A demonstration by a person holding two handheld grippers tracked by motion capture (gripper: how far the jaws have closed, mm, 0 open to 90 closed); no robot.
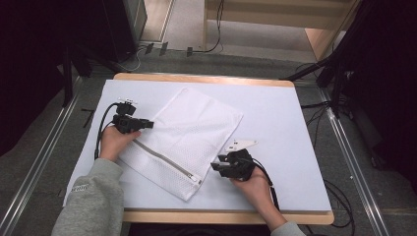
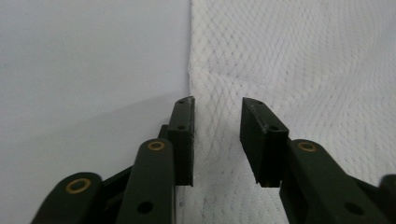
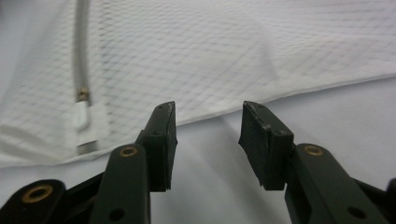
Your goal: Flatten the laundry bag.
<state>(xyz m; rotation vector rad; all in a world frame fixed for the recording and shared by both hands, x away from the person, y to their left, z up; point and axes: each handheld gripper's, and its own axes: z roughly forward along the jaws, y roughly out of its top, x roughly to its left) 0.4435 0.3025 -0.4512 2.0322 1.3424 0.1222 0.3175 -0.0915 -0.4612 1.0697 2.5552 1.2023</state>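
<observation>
Wood-edged desk with a white sheet over the top, seen from the high view, grey floor around it. White mesh laundry bag lies flat on the sheet, a bit left of centre, turned at an angle so one corner points to the far side and another toward the person; no bulge, looks empty as far as can be told. White zipper runs along the bag's near-left edge, with the pull tab parked at the end nearest the person, close to the bag's near corner. Left hand in a grey sleeve holds the left gripper at the bag's left edge, jaws pointing right toward the mesh. In the left gripper view its jaws stand part open, one jaw along the bag's edge, the other over the mesh, netting showing in the gap, pads not pressing on anything. Right gripper sits on the sheet just beside the bag's near-right edge, jaws pointing left, grey three-cornered plate on top. In the right gripper view its jaws are also part open, nothing between them but bare sheet, bag hem just beyond the tips, zipper tab off to the left. Neither gripper holds the bag.
</observation>
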